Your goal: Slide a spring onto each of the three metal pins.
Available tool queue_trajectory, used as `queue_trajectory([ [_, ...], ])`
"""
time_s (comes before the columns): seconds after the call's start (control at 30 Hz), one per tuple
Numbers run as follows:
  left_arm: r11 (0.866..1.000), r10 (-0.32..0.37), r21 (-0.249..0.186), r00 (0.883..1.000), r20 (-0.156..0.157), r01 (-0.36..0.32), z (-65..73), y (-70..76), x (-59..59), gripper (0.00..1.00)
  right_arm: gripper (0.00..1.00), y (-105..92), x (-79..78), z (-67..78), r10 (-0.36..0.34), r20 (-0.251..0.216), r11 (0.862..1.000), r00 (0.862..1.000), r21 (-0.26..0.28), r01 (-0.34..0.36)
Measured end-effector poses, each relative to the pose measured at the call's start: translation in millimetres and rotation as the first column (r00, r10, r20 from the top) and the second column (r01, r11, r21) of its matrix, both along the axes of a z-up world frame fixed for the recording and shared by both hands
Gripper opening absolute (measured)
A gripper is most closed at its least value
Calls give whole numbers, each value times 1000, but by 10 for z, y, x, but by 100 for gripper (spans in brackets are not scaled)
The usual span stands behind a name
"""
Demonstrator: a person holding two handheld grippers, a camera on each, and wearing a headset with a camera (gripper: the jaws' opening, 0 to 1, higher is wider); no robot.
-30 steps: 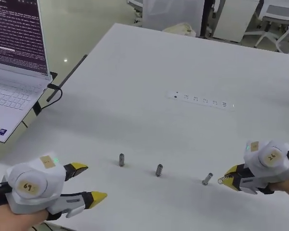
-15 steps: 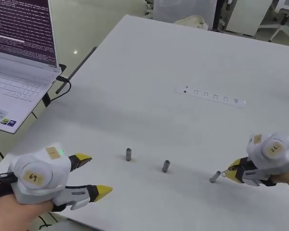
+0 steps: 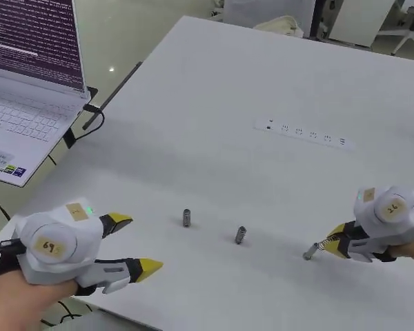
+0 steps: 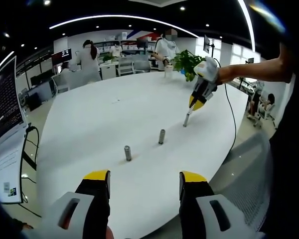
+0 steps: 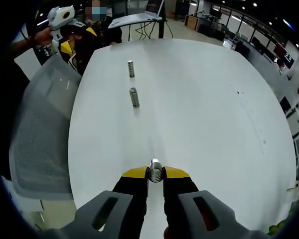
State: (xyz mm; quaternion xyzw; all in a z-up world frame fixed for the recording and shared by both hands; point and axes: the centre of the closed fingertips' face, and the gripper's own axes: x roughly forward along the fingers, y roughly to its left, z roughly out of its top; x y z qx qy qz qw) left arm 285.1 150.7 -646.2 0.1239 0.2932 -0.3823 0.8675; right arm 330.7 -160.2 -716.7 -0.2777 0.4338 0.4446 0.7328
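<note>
Springs on pins: two of three apparently done, third in hand.
On the tabletop (image 3: 214,138), left pin (image 3: 186,218) and middle pin (image 3: 240,235) stand coiled, likely already sprung. The right tongs (image 3: 331,243), pinched narrow on the last spring (image 5: 156,174), bring it to the tilted third pin (image 3: 308,254). The left tongs (image 3: 139,243) gape wide and empty near the tabletop's edge.

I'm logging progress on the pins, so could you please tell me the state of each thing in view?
Left gripper: open, empty.
Right gripper: shut on the spring.
Left pin: upright, spring on.
Middle pin: upright, spring on.
Right pin: leaning, bare, spring at its tip.
Laptop: open, screen lit.
</note>
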Motion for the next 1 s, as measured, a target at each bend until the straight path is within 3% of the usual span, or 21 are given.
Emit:
queue_trajectory([
  [0.7,1000,10,3,1000,-5,-10,-15,66,-5,51,9,120,46,-96,55,-19,998,998,-33,-56],
  [1.0,1000,17,3,1000,6,-18,37,113,38,51,9,142,49,-198,79,-36,995,996,-50,-81],
])
